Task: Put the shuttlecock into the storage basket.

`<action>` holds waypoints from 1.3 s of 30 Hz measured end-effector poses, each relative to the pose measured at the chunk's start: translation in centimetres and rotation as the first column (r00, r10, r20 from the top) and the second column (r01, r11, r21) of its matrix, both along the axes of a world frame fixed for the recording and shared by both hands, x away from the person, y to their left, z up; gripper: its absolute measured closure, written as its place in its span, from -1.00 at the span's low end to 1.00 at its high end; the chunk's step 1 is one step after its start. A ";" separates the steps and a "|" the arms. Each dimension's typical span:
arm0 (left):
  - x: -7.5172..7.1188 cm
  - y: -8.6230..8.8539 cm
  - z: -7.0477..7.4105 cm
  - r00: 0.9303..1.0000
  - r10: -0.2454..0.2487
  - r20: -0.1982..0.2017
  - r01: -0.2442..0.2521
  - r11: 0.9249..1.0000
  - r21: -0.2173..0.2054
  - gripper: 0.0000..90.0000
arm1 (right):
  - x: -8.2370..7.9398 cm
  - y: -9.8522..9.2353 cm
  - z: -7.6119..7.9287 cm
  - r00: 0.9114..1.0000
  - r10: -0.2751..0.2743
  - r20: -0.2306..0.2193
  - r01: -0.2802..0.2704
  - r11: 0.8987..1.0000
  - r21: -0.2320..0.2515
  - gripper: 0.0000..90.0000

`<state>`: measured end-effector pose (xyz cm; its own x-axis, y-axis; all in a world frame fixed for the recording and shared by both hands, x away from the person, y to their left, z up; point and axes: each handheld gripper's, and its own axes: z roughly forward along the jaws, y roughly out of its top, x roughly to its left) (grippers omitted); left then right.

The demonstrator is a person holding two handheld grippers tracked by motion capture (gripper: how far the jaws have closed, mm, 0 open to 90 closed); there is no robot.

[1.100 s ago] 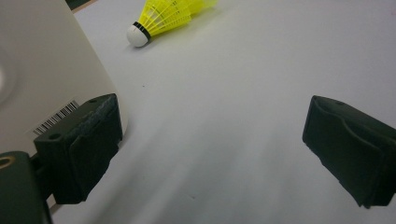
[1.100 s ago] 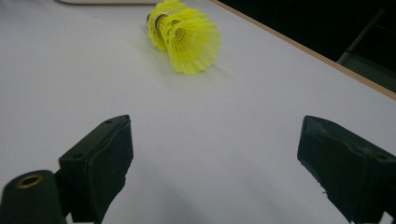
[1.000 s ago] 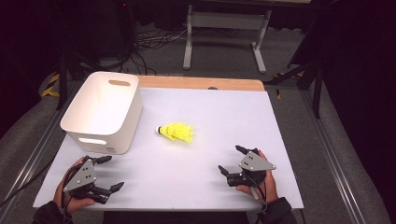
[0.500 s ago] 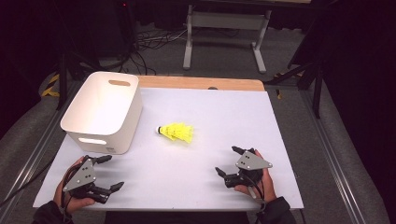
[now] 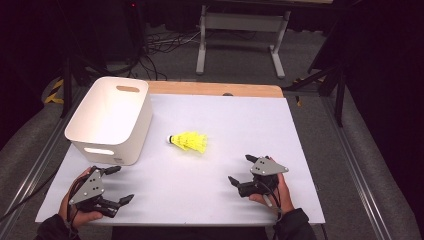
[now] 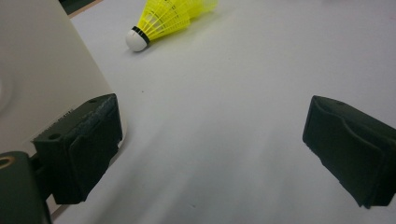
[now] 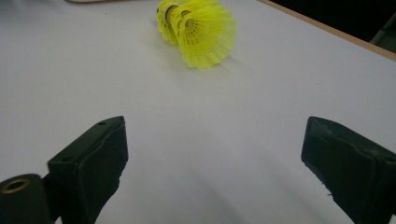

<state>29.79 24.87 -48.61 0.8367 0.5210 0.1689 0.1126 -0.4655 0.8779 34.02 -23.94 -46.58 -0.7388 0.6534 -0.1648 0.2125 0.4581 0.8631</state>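
Mid-table, a neon-yellow shuttlecock (image 5: 189, 142) lies on its side, white cork toward nine o'clock, beside the white bin (image 5: 110, 120). Both the left gripper (image 5: 116, 185) and right gripper (image 5: 241, 170) rest wide apart, holding nothing.

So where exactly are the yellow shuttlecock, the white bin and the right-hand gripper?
yellow shuttlecock (image 5: 191, 142), high view, on its feathered skirt.
white bin (image 5: 131, 138), high view, on its near right wall.
right gripper (image 5: 241, 170), high view, midway between its open fingertips.
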 end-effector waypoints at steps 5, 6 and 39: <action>0.0 0.0 0.0 1.000 0.002 -0.004 -0.002 1.000 -0.003 -0.88 | 0.7 0.5 0.2 1.000 0.006 -0.019 -0.006 1.000 0.003 -0.75; 0.0 0.1 0.0 1.000 0.003 -0.003 -0.003 1.000 -0.004 -0.88 | 1.1 0.9 0.2 0.999 0.015 -0.029 -0.015 1.000 -0.002 -0.73; -0.2 0.0 0.0 1.000 -0.010 -0.002 0.010 1.000 -0.001 -0.88 | 8.7 12.0 -0.3 0.976 0.091 -0.196 -0.111 0.989 -0.094 -0.47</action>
<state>29.60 24.90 -48.65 0.8423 0.5127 0.1665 0.1097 -0.4655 0.8782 42.71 -11.96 -46.91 -0.8247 0.5602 -0.0778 0.3161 0.5705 0.7580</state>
